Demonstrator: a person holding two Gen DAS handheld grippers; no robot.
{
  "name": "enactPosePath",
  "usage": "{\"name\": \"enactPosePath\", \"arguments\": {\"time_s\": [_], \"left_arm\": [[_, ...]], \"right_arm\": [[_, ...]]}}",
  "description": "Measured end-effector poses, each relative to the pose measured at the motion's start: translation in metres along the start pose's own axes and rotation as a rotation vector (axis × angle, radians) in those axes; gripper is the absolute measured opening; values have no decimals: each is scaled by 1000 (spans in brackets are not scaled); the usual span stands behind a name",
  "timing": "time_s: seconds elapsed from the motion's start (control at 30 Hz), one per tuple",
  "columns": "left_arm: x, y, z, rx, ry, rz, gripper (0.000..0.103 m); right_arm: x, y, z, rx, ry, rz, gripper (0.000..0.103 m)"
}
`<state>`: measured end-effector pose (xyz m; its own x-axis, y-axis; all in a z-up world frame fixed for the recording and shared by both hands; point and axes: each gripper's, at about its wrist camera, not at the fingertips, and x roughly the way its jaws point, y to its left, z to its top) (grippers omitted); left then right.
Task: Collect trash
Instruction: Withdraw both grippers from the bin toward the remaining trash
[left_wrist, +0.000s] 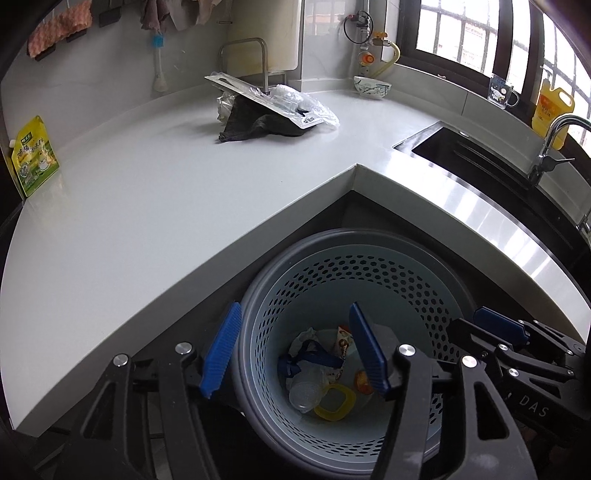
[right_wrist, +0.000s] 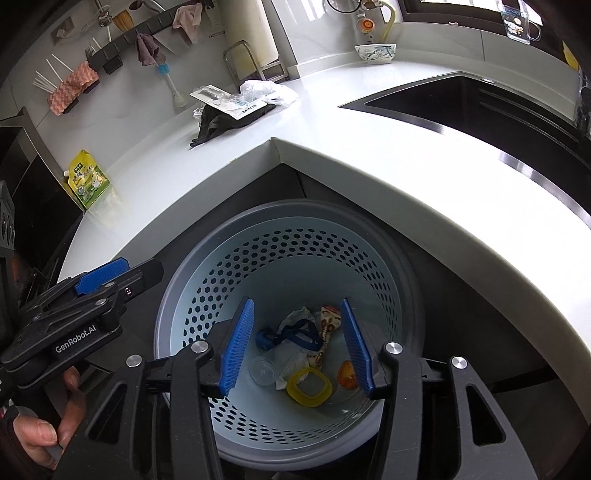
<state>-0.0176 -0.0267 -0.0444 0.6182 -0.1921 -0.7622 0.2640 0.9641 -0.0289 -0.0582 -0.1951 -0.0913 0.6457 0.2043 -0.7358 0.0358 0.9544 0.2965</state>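
Observation:
A pale blue perforated trash basket (left_wrist: 369, 273) (right_wrist: 295, 243) stands on the floor under the counter corner. It holds a yellow ring (left_wrist: 334, 402) (right_wrist: 309, 386), a clear cup (right_wrist: 263, 370), a blue strap (right_wrist: 295, 334), wrappers and an orange piece. My left gripper (left_wrist: 295, 350) hangs open and empty over the basket's left rim. My right gripper (right_wrist: 297, 345) hangs open and empty over the basket's middle. On the counter lie a clear blister pack (left_wrist: 258, 98) (right_wrist: 229, 100), a crumpled plastic bag (left_wrist: 314, 107) (right_wrist: 269, 90) and a dark cloth (left_wrist: 258, 125) (right_wrist: 218, 123).
A yellow-green pouch (left_wrist: 33, 155) (right_wrist: 88, 177) leans at the counter's left end. A bowl (left_wrist: 372, 86) (right_wrist: 375, 52) sits at the back. A sink (left_wrist: 480, 155) (right_wrist: 461, 103) with a faucet (left_wrist: 554, 144) is to the right, with a yellow bottle (left_wrist: 552, 110) behind it.

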Motion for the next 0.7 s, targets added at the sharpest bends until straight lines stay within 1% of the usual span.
{"name": "enactPosePath", "arguments": {"time_s": [0.27, 0.47, 0.7], "left_arm": [[1, 1, 0, -2, 1, 0, 62], [1, 5, 0, -17, 3, -2, 66], [-4, 9, 1, -34, -9, 16, 66]], "right_arm": [[0, -2, -1, 7, 3, 1, 49], [-1, -4, -1, 11, -1, 4, 49], [-3, -7, -2, 20, -7, 9, 49]]}}
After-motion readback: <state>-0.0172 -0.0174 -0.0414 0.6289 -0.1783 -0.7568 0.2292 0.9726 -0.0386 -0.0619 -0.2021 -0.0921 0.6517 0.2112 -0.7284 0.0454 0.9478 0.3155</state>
